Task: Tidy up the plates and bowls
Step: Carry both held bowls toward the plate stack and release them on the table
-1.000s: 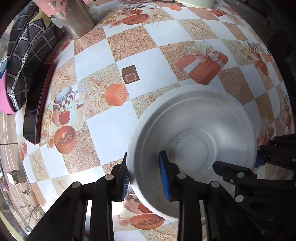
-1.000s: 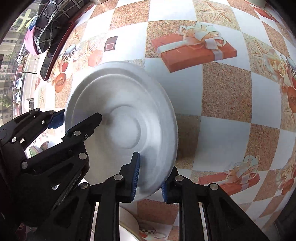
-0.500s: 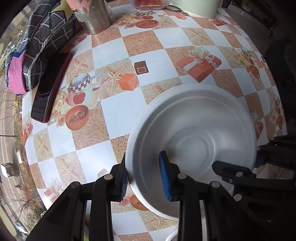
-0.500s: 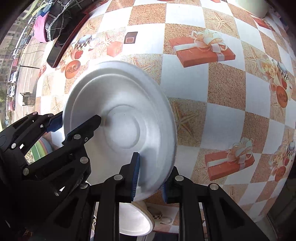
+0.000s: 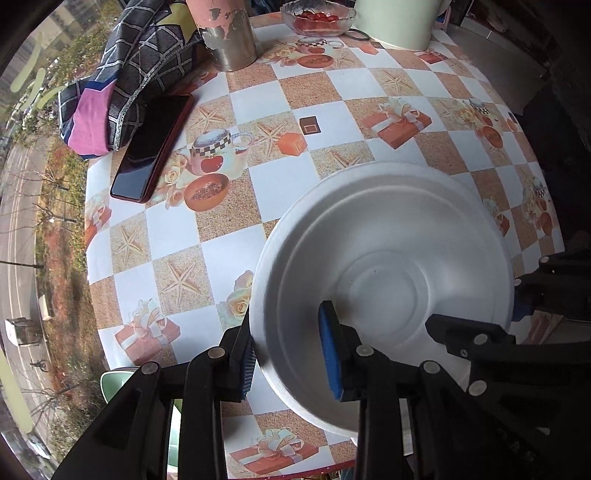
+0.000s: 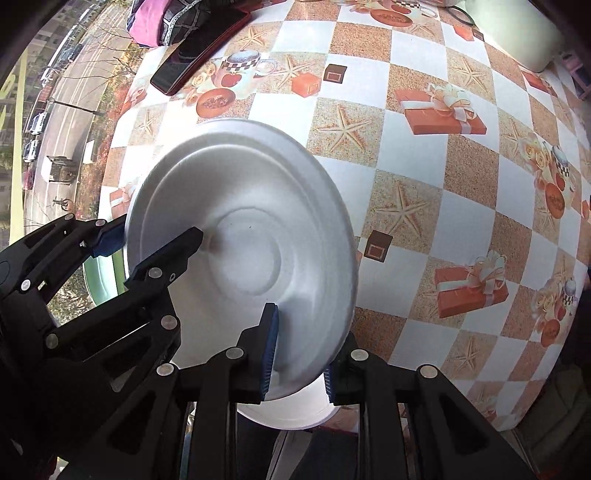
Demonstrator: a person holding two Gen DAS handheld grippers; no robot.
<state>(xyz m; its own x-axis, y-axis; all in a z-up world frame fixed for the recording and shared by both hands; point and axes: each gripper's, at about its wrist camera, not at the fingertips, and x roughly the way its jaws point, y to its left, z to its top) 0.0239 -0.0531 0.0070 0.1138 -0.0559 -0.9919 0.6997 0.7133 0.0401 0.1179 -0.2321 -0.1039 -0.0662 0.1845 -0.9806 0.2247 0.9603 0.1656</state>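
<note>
A white foam plate [image 5: 388, 273] is held up above the patterned table between both grippers; it also shows in the right wrist view [image 6: 243, 258]. My left gripper [image 5: 290, 354] is shut on the plate's near-left rim. My right gripper [image 6: 299, 354] is shut on the opposite rim, and its black frame shows at the right in the left wrist view [image 5: 554, 291]. A second white dish [image 6: 284, 410] sits below the held plate near the table's front edge, mostly hidden.
On the table's far side lie a dark phone [image 5: 155, 144], a folded checked cloth [image 5: 129, 70], a metal cup [image 5: 229, 33], a glass bowl of red fruit [image 5: 317, 14] and a pale green pot [image 5: 395, 22]. A green stool [image 6: 99, 273] stands beyond the table edge.
Both grippers have lifted the plate and drawn it back toward the table's front edge; more of the table and its far objects come into view. The grips have not changed.
</note>
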